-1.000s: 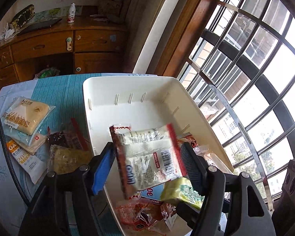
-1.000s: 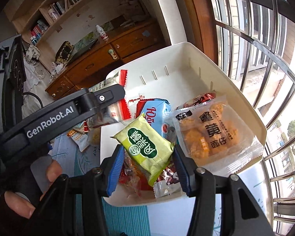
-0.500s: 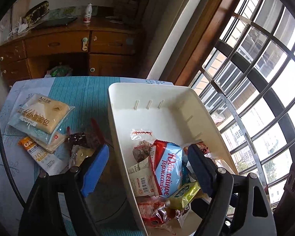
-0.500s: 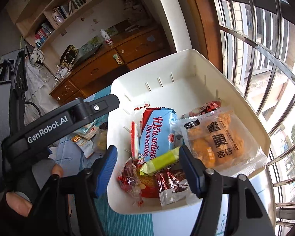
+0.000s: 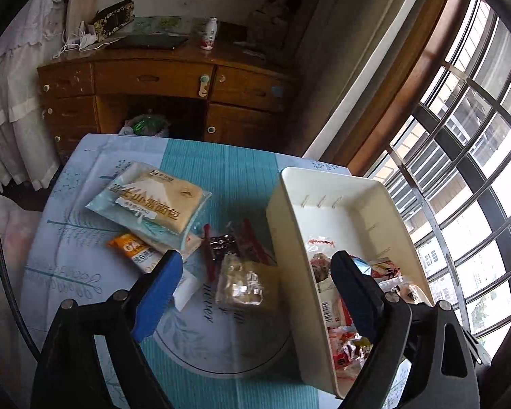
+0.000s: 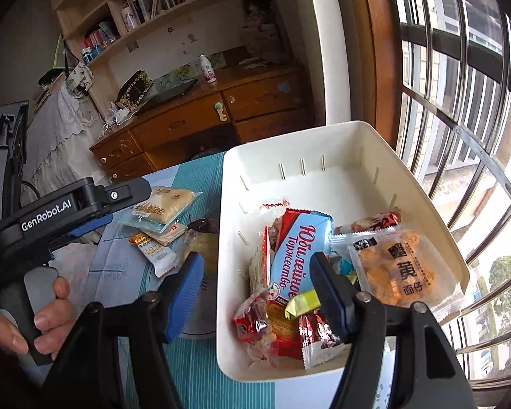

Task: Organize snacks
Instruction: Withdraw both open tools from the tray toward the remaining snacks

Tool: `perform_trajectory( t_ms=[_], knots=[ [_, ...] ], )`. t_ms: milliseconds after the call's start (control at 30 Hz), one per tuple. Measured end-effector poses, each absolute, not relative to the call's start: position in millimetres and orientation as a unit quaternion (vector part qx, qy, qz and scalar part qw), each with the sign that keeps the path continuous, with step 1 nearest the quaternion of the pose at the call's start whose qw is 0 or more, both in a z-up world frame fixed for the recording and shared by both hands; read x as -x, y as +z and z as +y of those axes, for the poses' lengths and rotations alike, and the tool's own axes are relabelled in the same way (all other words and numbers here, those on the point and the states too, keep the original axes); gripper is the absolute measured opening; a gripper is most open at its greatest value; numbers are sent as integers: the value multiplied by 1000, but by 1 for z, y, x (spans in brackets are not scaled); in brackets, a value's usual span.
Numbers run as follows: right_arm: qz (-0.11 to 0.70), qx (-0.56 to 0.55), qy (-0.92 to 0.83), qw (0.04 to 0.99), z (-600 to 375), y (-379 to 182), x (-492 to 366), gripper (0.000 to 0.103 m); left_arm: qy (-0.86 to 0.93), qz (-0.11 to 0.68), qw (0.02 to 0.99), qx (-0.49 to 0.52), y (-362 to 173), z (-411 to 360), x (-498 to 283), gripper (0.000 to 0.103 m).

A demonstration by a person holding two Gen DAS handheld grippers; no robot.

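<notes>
Round table under a pale blue printed cloth with a ribbed teal runner down the middle. On it, at the window side, a deep cream rectangular plastic bin, smooth-walled, short slots cut along the inner sides. In the bin's near half, a heap of crinkly film packets: clear pillow bag of orange fried pieces with black characters, glossy blue-and-red wrapper with red script, small yellow-green sachet, dark red foil packet, red clear-film sweet; far half bare. Left of the bin, loose on the cloth: flat bread bag in pale blue film with a mountain print, orange-and-white stick sachet part under it, dark foil packet with red edges, clear bag of pale lumpy pieces just beside the bin wall. Left gripper, black frame with ribbed blue pads, jaws just opened wide, nothing gripped, clear bag below the gap. Right gripper likewise, jaws part open over the bin's left wall, empty. Bare hand on the left grip.
</notes>
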State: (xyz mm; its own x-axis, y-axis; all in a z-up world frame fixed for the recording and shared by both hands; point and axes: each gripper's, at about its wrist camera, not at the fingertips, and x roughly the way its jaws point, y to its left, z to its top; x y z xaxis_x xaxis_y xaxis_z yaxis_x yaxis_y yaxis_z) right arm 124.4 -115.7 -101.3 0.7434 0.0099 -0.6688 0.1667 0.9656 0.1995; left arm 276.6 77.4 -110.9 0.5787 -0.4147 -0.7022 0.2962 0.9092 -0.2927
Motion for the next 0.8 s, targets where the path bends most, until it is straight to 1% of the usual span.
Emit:
perform_trajectory(
  t_ms=[200,333,600,700,800],
  knots=[
    [351,-92,-60,930,-97,-95,-134,66,-190,426,882,60,-117,111,-286,88],
    [352,-73,-70,930,-85,-94,-142,73,-181,448,874,53,-128,127,-298,88],
    [349,37,-52,935,-47,-87,-156,75,-170,521,828,115,-168,156,-329,88],
    [352,87,-38,931,-30,-88,-162,78,-151,550,811,135,-184,165,-338,88],
    [352,143,-29,925,-15,-93,-167,79,-134,576,789,167,-201,175,-345,88]
  ],
)
